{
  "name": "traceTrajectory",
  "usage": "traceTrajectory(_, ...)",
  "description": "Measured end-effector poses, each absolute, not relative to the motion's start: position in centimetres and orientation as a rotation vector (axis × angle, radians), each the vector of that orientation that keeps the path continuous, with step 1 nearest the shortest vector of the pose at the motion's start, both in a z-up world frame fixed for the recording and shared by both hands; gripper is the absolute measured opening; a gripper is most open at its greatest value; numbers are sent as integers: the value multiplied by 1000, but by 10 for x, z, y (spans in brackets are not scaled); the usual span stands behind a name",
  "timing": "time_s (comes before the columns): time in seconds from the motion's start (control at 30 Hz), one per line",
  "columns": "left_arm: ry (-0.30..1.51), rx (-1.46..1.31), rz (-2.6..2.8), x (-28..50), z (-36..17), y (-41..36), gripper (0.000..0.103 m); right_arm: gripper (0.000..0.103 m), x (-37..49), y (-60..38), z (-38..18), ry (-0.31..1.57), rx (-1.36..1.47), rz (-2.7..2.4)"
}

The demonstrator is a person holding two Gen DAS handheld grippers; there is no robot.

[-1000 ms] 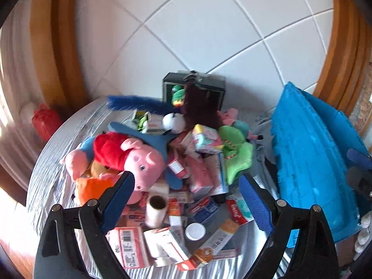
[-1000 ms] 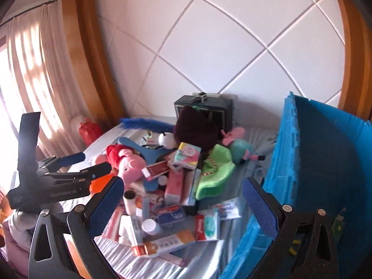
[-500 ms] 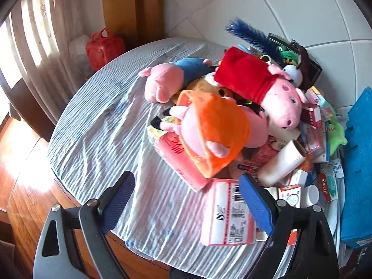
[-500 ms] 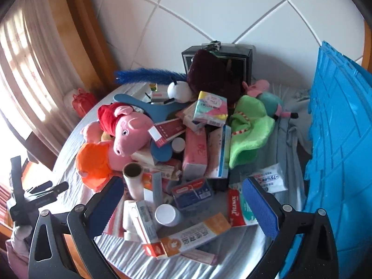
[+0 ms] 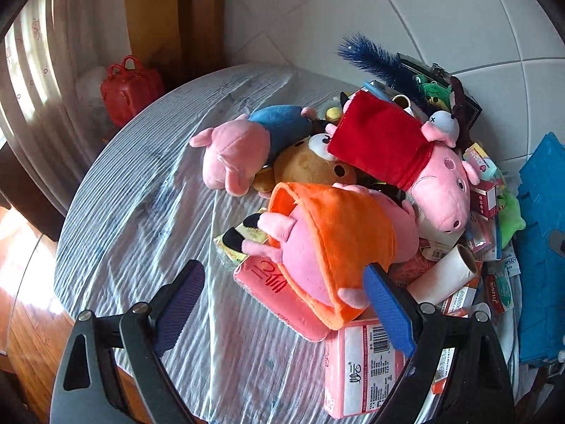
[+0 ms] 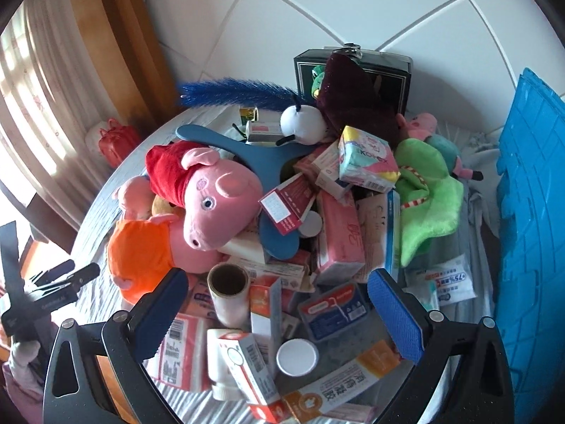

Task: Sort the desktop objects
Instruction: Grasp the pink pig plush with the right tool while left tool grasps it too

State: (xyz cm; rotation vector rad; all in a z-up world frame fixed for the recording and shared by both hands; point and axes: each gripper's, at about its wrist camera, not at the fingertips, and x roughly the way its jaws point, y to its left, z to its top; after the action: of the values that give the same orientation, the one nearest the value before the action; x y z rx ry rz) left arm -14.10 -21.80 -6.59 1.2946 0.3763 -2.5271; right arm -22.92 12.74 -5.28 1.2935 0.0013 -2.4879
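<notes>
Step in hand: sorting looks barely begun; both tools hover over an unsorted heap, and the left tool [image 5: 284, 312] seems to be lining up on the orange-dressed pig plush [image 5: 332, 243].
Next move: probably lower the left tool so its two pads straddle the plush's orange skirt, then close; the soft body should compress, so a deep bite would hold better than a pinch at the hem.
Tabletop: round, covered in a wrinkled striped cloth [image 5: 141, 219]; its left half is bare, the heap fills the right half toward the wall.
Blue crate: [image 6: 529, 212] stands at the tabletop's right edge, a likely place for sorted things.
Heap: red-dressed pig plush [image 6: 215, 201] lies on top near the middle; green plush [image 6: 427, 198] toward the right edge; a dark box [image 6: 353, 70] at the far edge by the wall.
Small things: pink tissue pack [image 5: 360, 367] under the orange plush at the near edge; cardboard roll [image 6: 227, 293], white cap [image 6: 296, 357] and medicine boxes at the near edge.
Left tool: wide open, holding nothing, right pad just beside the plush's skirt.
Right tool: [image 6: 279, 314] wide open, empty, above the small boxes.
Room: white tiled wall, wooden frame, curtain at left, red bag [image 5: 130, 88] beyond the far-left edge.
</notes>
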Motion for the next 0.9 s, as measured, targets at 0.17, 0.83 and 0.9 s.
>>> traceTrajectory(0.17, 280, 1293, -2616, -169, -55, -209, 92, 103, -241, 114, -51, -12, 1290, -2512)
traceTrajectory(0.83, -174, 1474, -2963, -283, -79, -200, 92, 60, -304, 34, -126, -63, 1481, -2422)
traceTrajectory(0.9, -196, 1491, -2990, -289, -80, -195, 92, 60, -305, 43, -120, -51, 1467, -2447)
